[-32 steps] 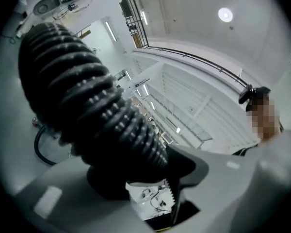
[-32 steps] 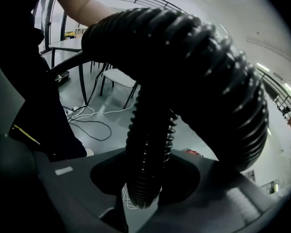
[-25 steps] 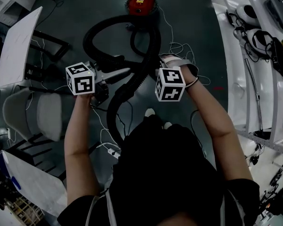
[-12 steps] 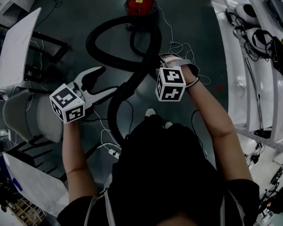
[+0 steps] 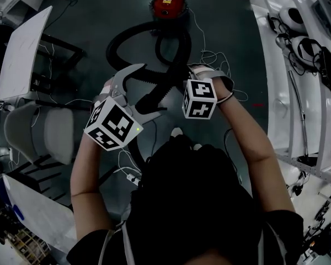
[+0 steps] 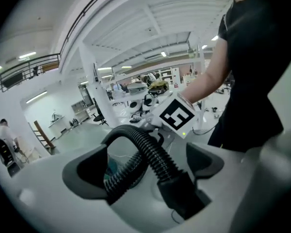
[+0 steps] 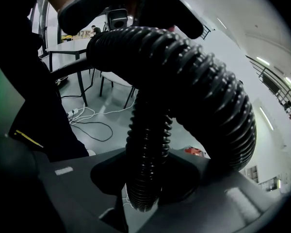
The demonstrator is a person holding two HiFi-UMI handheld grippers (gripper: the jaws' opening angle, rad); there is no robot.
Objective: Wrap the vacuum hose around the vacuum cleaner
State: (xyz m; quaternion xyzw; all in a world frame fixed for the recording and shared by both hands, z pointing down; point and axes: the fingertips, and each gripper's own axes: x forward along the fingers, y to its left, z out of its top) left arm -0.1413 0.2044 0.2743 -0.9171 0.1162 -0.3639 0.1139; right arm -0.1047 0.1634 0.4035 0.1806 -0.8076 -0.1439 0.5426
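Note:
The red vacuum cleaner stands on the dark floor at the top of the head view. Its black ribbed hose curls from it in a loop and runs down between my hands. My right gripper is shut on the hose, which is pinched between its dark pads. My left gripper has just been opening its jaws, and they stand wide. The hose and its rigid cuff pass between them without touching the pads.
A white board on a black frame and a grey chair are at the left. A white bench with gear runs along the right. Thin white cables and a power strip lie on the floor near my feet.
My left gripper swung out to the left, then back right to the hose, rolling its cube over, and its jaws spread wide. The right gripper has kept still on the hose.

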